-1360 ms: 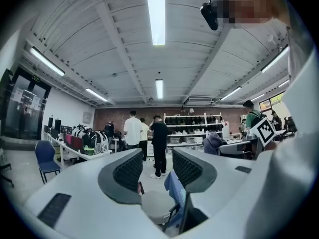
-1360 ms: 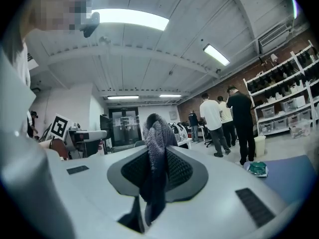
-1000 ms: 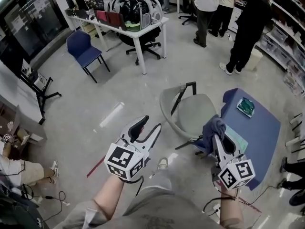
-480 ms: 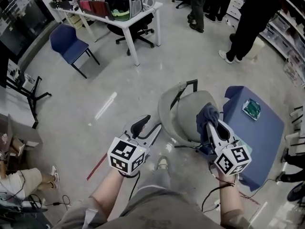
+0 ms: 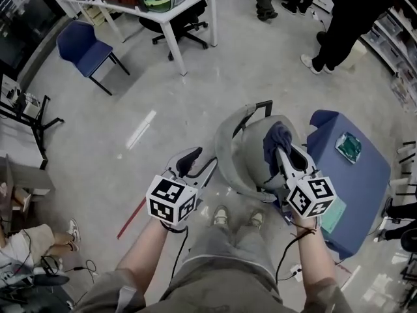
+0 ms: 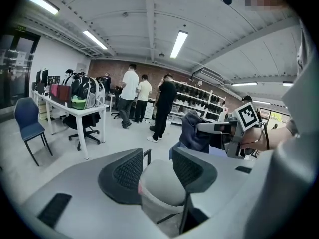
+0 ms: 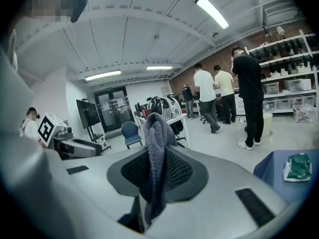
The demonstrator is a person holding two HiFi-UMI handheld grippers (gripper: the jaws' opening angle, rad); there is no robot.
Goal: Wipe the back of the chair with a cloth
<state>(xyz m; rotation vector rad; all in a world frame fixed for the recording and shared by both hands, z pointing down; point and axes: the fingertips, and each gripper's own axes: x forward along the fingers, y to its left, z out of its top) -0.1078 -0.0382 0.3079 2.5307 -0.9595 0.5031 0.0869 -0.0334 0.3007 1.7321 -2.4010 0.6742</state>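
A grey shell chair (image 5: 251, 168) stands just ahead of my feet, its curved back (image 5: 225, 155) nearest to me. My right gripper (image 5: 281, 150) is shut on a dark blue-grey cloth (image 5: 276, 137) and holds it over the chair's seat. In the right gripper view the cloth (image 7: 157, 148) hangs pinched between the jaws of that gripper (image 7: 155, 169). Left of the chair back, my left gripper (image 5: 203, 163) is open and holds nothing. In the left gripper view the chair (image 6: 162, 183) shows through the gap of the left gripper (image 6: 157, 171), with the cloth (image 6: 194, 132) beyond.
A blue table (image 5: 355, 175) with a green packet (image 5: 349, 146) stands right of the chair. A white desk (image 5: 163, 12) and a blue chair (image 5: 81, 47) are farther off. People stand at the back right (image 5: 342, 18). A seated person (image 5: 23, 246) is at the left.
I have come closer to the chair. My right gripper carried the cloth from the blue table's edge to above the chair seat. The left gripper now sits beside the chair back.
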